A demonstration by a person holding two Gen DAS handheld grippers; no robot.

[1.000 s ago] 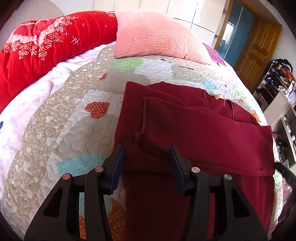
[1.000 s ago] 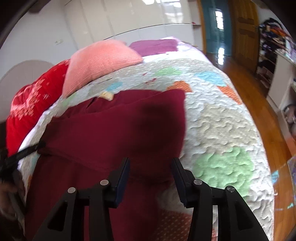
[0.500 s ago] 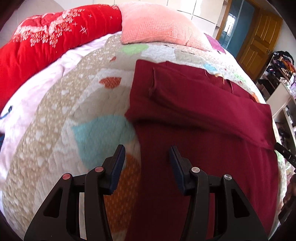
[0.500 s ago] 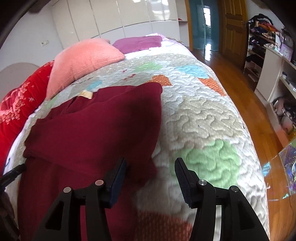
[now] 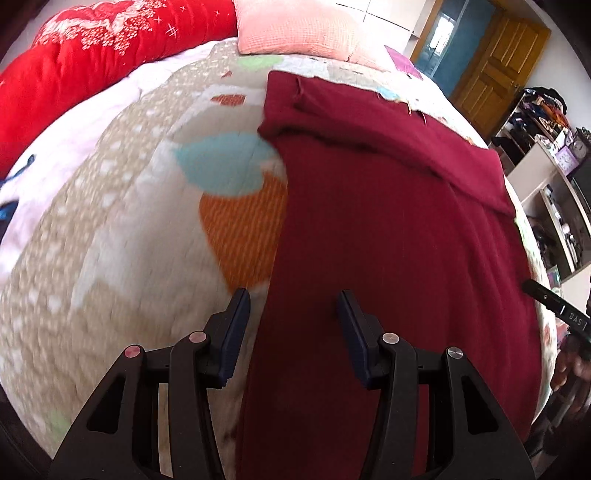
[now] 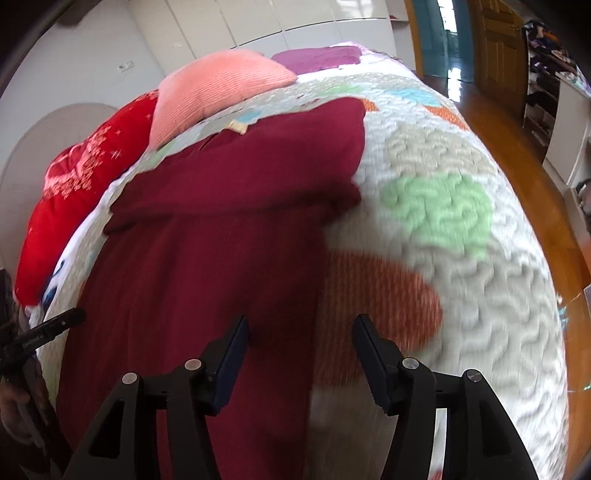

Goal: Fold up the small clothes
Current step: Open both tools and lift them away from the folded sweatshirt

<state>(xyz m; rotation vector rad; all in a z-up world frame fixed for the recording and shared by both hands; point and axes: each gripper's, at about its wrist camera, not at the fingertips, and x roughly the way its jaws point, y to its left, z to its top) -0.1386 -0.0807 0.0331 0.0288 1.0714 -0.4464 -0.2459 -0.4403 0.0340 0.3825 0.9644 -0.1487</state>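
Fingers [image 5: 236, 328] of both grippers gape, holding nothing.

A bed fills most of both views, covered by a quilt [image 6: 461, 229] patched in green, orange and blue. At its head lie a pink pillow [image 6: 218, 88] and a red blanket [image 5: 92, 51]. White cupboards [image 6: 295, 22] line the far wall. A wooden door [image 5: 495, 70] stands beside a teal doorway [image 6: 443, 33]. The wooden floor [image 6: 517, 155] reflects daylight, and cluttered shelves [image 5: 550, 184] stand near the door.

Spread right gripper [image 6: 299, 334] fingers above maroon garment's [image 6: 207, 251] edge on quilt [image 6: 480, 258].
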